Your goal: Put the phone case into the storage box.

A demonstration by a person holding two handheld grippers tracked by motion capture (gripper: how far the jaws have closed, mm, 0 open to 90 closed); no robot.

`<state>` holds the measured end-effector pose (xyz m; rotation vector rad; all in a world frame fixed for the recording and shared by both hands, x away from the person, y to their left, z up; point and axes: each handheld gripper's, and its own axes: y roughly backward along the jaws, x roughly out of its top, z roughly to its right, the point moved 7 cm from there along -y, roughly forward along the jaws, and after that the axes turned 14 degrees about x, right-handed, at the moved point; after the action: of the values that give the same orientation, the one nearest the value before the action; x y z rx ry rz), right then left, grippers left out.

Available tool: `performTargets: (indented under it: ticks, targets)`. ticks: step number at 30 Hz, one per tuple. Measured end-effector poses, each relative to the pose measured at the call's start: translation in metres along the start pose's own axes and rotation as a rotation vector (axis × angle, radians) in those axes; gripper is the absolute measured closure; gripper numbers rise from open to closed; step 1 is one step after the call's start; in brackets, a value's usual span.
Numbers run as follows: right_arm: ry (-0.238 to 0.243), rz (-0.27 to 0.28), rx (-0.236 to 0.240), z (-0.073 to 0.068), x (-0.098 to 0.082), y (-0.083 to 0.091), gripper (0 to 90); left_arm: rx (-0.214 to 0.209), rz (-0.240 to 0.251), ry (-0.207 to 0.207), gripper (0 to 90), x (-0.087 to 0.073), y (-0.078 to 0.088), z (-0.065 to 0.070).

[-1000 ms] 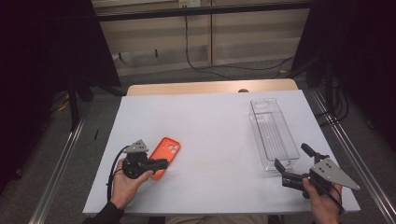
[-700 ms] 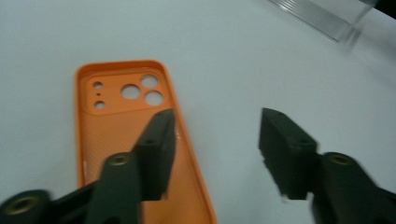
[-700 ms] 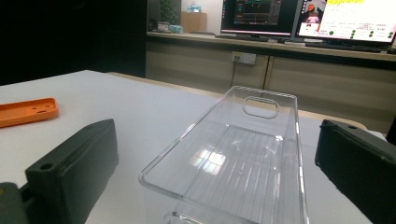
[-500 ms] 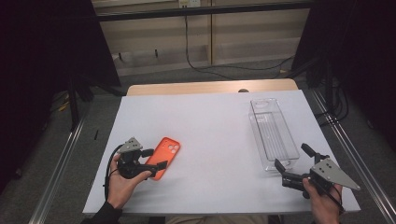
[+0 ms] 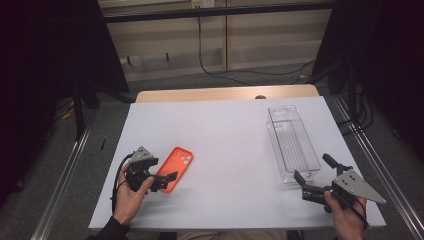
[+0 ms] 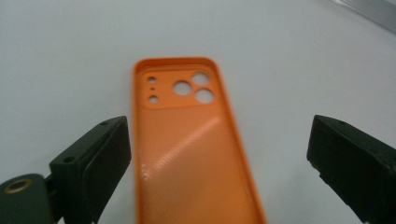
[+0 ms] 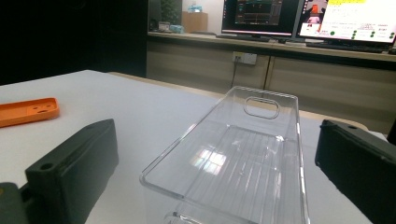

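High view shows both grippers parted: left gripper (image 5: 167,180) straddles the orange phone case (image 5: 175,162), seemingly to grasp it, while right gripper (image 5: 312,175) faces the clear bin (image 5: 292,142), holding nothing.

Flat orange plastic phone case (image 6: 187,140) w/ camera cutouts lies on white table (image 6: 303,56), between wide-apart black jaws of left gripper (image 6: 224,163).

My left gripper (image 5: 162,181) and right gripper (image 5: 314,176) are black, with grey triangular plates and black cables.
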<state>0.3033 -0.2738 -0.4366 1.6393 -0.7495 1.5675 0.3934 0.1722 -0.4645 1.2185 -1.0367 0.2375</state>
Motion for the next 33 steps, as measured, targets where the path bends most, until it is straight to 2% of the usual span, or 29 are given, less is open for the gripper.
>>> performTargets:
  ticks: [4, 8, 12, 13, 15, 18, 22, 26, 33]
  targets:
    - [0.003, -0.001, -0.002, 0.000, 0.000, 0.000, 0.0, 0.002, -0.017, 0.007, 6.3, 0.001, -0.006, -0.004]
    - [0.005, -0.005, 0.002, 0.000, 0.000, 0.000, 0.0, -0.003, -0.086, -0.032, 5.5, 0.002, -0.011, -0.002]
    - [0.002, -0.006, 0.001, 0.000, -0.001, -0.001, 0.0, -0.036, -0.114, -0.050, 4.5, 0.005, -0.017, -0.001]
    - [0.002, -0.008, -0.001, 0.000, -0.001, -0.001, 0.0, -0.035, -0.128, -0.058, 4.2, 0.005, -0.020, -0.001]
    - [0.002, -0.010, 0.001, 0.000, -0.001, -0.001, 0.0, -0.017, -0.145, -0.044, 4.2, 0.005, -0.028, -0.003]
    - [0.001, -0.010, 0.002, 0.000, -0.001, -0.001, 0.0, -0.012, -0.176, -0.029, 4.4, 0.003, -0.036, -0.004]
    - [0.001, -0.010, 0.004, 0.000, -0.001, -0.001, 0.0, -0.013, -0.193, -0.049, 4.4, 0.003, -0.040, -0.003]
    - [0.002, -0.015, 0.005, 0.000, -0.002, -0.002, 0.0, 0.008, -0.209, -0.073, 4.6, 0.008, -0.048, -0.001]
    - [-0.003, -0.014, 0.006, 0.000, -0.002, -0.001, 0.0, -0.008, -0.284, -0.110, 4.6, 0.002, -0.051, 0.001]
